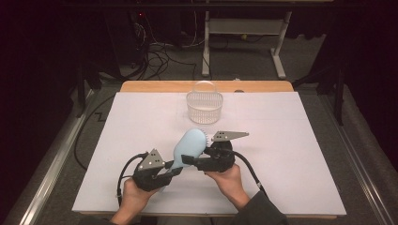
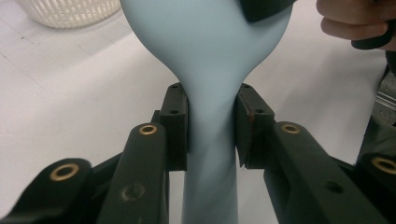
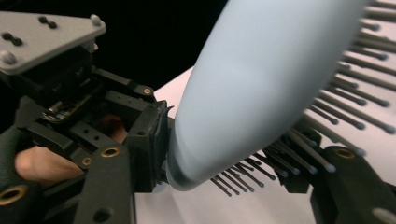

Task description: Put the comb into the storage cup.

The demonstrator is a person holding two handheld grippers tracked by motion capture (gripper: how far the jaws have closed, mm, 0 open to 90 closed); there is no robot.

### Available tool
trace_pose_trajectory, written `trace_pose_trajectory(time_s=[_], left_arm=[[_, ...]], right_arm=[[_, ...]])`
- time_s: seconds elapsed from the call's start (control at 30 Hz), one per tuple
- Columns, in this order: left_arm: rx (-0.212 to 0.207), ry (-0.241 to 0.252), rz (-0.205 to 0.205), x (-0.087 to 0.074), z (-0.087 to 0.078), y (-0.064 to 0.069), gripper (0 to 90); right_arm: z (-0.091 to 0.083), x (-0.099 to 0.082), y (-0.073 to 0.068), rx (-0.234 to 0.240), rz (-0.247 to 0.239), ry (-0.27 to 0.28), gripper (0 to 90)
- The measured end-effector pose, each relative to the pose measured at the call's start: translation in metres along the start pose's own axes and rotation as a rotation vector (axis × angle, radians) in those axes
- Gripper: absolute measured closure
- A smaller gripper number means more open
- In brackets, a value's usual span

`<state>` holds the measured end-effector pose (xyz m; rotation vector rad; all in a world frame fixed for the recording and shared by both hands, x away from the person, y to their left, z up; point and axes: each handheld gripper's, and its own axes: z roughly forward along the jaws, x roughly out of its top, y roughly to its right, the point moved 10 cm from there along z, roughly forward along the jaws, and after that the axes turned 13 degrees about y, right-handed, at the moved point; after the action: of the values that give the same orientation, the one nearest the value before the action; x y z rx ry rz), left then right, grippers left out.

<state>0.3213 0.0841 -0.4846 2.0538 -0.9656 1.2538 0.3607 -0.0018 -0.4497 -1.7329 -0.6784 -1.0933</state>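
I've got the pale blue hairbrush [image 1: 188, 146] lifted off the white table sheet [image 1: 291, 154], lower centre of the high view, held between both tools. Left gripper [image 1: 174, 169] is clamped on the handle: in the left gripper view both pads [image 2: 176, 125] press flat against the narrow neck of the handle, just below where it widens into the head. Right gripper [image 1: 187, 161] comes in from the right and is closed across the brush head: in the right gripper view one pad [image 3: 150, 140] sits against the smooth rounded back edge and the other jaw is in among the dark bristles [image 3: 327, 116] on the far side. I can't tell how firmly that bristle-side pad bears. The brush tilts, head toward the upper right, handle down toward lower left. White slatted basket [image 1: 204, 107] stands at upper centre of the sheet, well apart from the brush. Person's hands [image 1: 228, 177] grip both tools at bottom of frame.
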Motion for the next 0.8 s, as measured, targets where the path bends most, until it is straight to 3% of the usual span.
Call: trace_pose_trajectory(time_s=[0.37, 0.8], left_arm=[[-0.007, 0.016, -0.006, 0.003, -0.003, 0.001, 67.7], [-0.021, 0.039, -0.001, 0.004, -0.005, 0.000, 66.9]], right_arm=[[0.002, 0.007, -0.008, 0.065, 0.052, -0.009, 55.1], [0.001, 0.013, -0.011, 0.074, 0.058, -0.030, 56.8]])
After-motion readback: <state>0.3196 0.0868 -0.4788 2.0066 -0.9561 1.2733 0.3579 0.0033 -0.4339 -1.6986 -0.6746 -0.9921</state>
